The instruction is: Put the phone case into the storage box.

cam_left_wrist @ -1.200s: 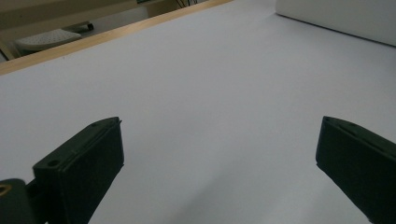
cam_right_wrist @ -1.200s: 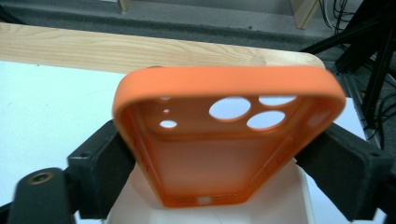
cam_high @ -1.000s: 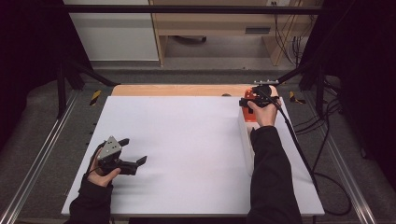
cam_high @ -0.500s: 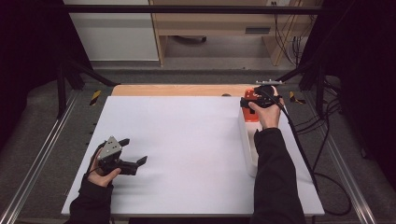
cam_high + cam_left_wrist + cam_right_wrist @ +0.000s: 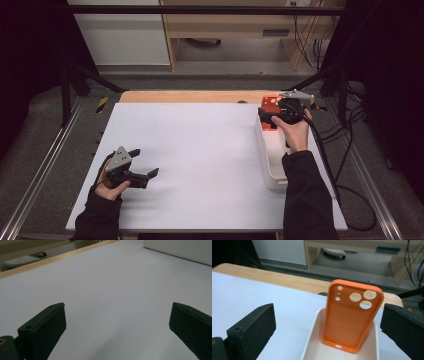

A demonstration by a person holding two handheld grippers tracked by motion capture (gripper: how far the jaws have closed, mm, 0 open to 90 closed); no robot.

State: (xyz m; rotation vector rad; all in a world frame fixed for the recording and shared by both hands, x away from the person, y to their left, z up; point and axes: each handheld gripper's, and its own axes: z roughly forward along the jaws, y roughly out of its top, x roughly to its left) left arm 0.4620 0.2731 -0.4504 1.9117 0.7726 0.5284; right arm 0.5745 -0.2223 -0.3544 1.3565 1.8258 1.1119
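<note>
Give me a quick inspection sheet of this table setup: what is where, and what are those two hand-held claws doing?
Surface: white table top, bare in the middle.
Job's things: orange phone case leaning upright inside the white bin.
Clutter: nothing seen.
Grippers: right gripper over the bin's far end, jaws just opened, apart from the case; left gripper open, low over the table.
Cables: black cable trailing from the right gripper.
Surroundings: wooden shelf unit beyond the table.

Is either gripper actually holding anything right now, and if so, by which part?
Nothing is held. The right gripper has just opened, jaws clear of the orange phone case standing in the white bin. The left gripper is open.
</note>
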